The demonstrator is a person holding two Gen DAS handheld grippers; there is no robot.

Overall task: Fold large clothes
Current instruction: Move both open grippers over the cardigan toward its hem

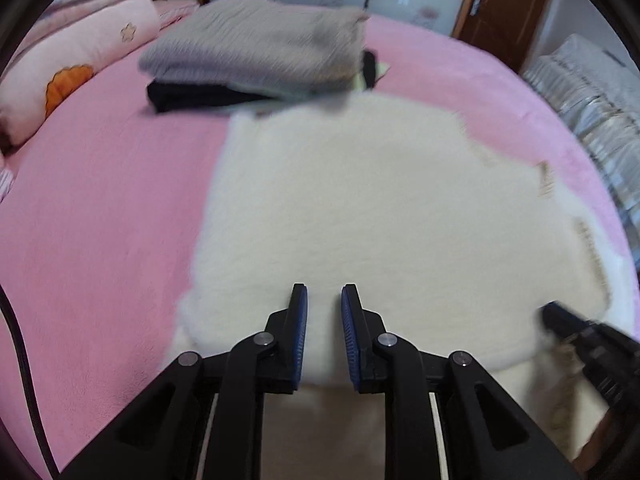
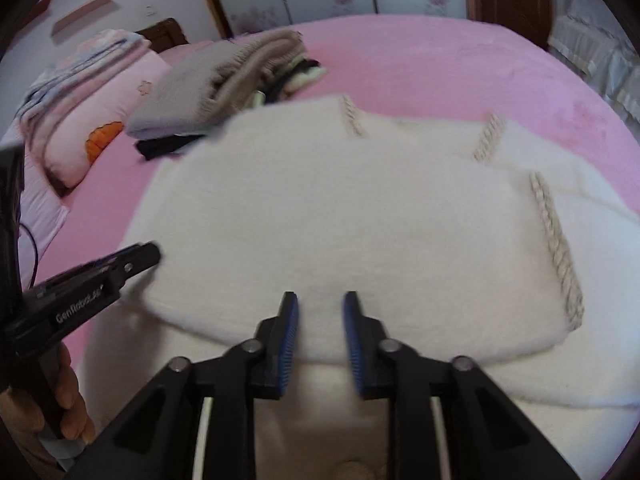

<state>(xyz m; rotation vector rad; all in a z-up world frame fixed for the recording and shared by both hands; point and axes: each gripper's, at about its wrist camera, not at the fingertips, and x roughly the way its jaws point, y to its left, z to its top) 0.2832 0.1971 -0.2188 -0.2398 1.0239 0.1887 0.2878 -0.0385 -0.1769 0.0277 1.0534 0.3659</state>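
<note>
A large white fluffy garment (image 1: 360,200) (image 2: 340,208) with beige braided trim (image 2: 556,248) lies spread on the pink bed (image 1: 100,220) (image 2: 420,64). Its near edge is doubled over under both grippers. My left gripper (image 1: 325,292) has its blue pads closed on the white cloth at that near edge, and cloth fills the narrow gap. My right gripper (image 2: 321,300) grips the same edge further right, again with cloth between the pads. Each gripper shows in the other's view: the right gripper (image 1: 560,320) at lower right, the left gripper (image 2: 148,252) at lower left, held by a hand (image 2: 68,400).
A stack of folded clothes, grey knit (image 1: 256,48) (image 2: 188,96) over a black piece (image 1: 188,96), sits beyond the garment's far left corner. Pink pillows (image 1: 80,60) lie at the left. Grey striped bedding (image 1: 592,120) runs along the right edge. Wardrobe doors stand behind.
</note>
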